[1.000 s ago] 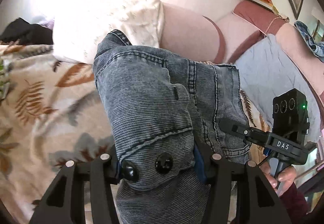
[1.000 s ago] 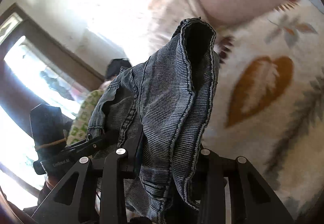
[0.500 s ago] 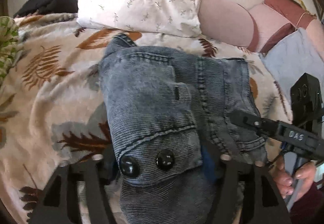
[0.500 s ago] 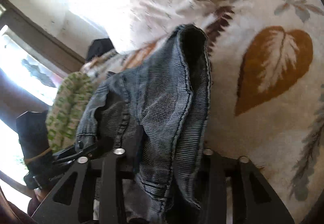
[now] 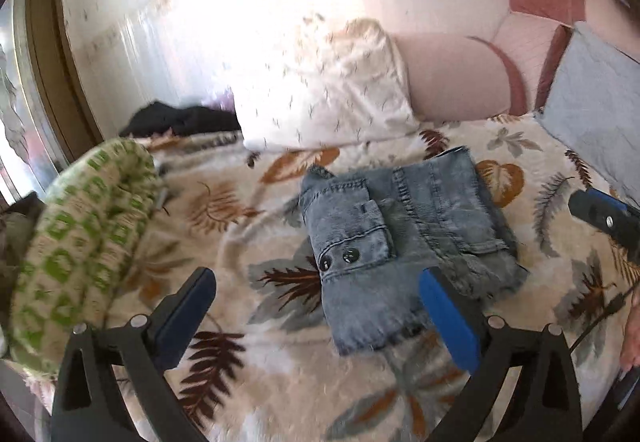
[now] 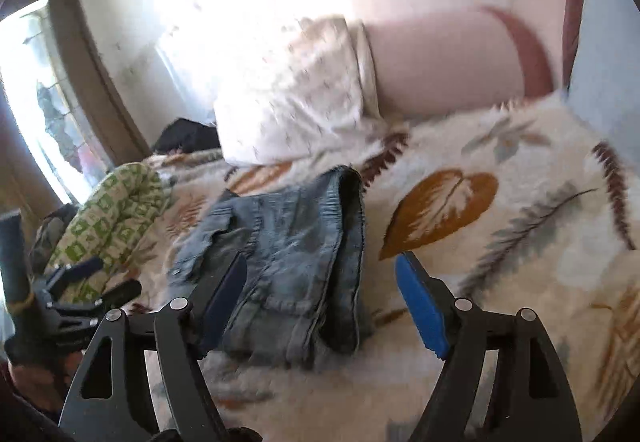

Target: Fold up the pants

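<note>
A leaf-patterned blanket [image 5: 360, 382] covers the bed. At its head, a white pillow [image 5: 332, 90] leans beside a pink bolster [image 5: 452, 78]. A green-checked cushion [image 5: 80, 238] lies left, near dark clothing [image 5: 180, 118].

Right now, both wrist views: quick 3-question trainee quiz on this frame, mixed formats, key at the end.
1. True or false: the left gripper is clamped on the jeans.
2. What lies directly beyond the jeans, toward the wall? A) white pillow B) laptop C) shoe box
3. Fill in: the jeans lie folded on a leaf-print ____.

Key:
1. False. Both grippers' jaws have just been opening; the right gripper is open too, and the jeans lie free.
2. A, the white pillow.
3. blanket.
</note>
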Available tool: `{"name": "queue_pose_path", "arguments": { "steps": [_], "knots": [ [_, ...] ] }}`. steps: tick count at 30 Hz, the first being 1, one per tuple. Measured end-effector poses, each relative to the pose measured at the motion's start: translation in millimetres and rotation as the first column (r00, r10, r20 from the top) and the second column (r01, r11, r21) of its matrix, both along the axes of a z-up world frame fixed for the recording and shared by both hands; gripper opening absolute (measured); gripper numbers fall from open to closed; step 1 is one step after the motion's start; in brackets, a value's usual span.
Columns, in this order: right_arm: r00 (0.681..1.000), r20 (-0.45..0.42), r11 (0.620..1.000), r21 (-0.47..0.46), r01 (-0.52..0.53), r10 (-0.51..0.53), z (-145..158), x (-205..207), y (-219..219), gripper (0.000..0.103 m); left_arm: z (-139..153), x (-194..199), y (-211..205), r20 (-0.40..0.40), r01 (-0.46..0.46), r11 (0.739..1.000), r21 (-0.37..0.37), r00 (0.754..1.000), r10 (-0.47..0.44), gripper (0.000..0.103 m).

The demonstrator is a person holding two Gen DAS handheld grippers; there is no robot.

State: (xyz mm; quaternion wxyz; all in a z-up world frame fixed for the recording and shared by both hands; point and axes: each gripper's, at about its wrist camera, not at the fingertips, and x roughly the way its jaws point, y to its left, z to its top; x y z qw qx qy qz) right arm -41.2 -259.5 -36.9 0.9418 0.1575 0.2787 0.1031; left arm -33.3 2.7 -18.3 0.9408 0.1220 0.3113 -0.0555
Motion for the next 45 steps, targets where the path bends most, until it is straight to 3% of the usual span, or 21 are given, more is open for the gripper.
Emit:
{"name": "queue_pose_path", "arguments": {
  "steps": [2,8,20,30,45],
  "knots": [
    [0.998,0.069,0.999,-0.036,0.012,-0.009,9,-31,11,0.080,9,-15,-1,0.032,0.009,1.000,0.003,0.999,-0.009,0.103],
    [0.987,0.156,0.999,-0.027,0.045,-0.040,35,-86,28,0.081,40,-55,2,0.084,0.015,0.999,-0.032,0.996,-0.012,0.103],
    [0.940,0.335,0.996,-0.033,0.086,-0.070,102,-140,57,0.087,76,-97,25,0.188,-0.036,0.997,-0.062,0.981,0.047,0.103],
    [0.937,0.348,0.996,-0.068,0.048,-0.021,115,-147,95,0.087,75,-102,53,0.198,-0.100,0.992,-0.080,0.974,0.114,0.103],
    [0.951,0.307,0.988,-0.151,0.017,0.030,100,-137,134,0.087,50,-92,85,0.140,-0.180,0.979,-0.100,0.971,0.193,0.103]
  ]
}}
